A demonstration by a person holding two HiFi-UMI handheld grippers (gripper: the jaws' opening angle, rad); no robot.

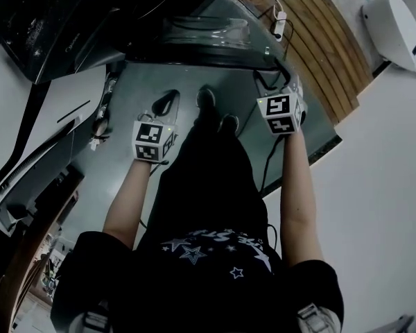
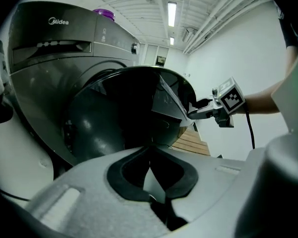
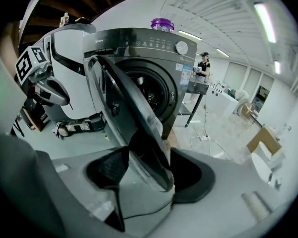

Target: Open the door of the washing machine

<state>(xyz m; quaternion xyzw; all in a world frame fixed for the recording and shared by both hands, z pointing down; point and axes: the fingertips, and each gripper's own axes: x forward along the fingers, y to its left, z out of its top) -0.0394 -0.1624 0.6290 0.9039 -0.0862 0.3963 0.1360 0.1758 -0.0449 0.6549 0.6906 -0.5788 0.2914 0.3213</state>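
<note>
Two tongs are in play, but only one is working: the right tongs [image 3: 144,177] are clamped on the free rim of the door [image 3: 121,103], whose edge runs up from between the jaws in the right gripper view. The left gripper view shows the same grip from the side. The left tongs [image 2: 150,155] have their jaws together on nothing and hang low in front of the washing machine [image 3: 154,48], well apart from the door. The door stands well out from the front panel on its hinge side, so the round drum mouth [image 3: 150,90] is fully exposed. From the head view the glass door [image 1: 201,30] juts out over the floor [image 1: 194,82] just ahead of the person's feet. I judge the opening step to be at or near its end, since the latch is clearly free and the door is swung wide. What remains seems to be carrying the rim a little further along its arc, if the hinge allows, and then parting the right jaws and drawing them straight back off the edge. The pull should follow the hinge's curve and not run straight out, so that the rim does not twist in the grip. The left tongs need not join in.
</note>
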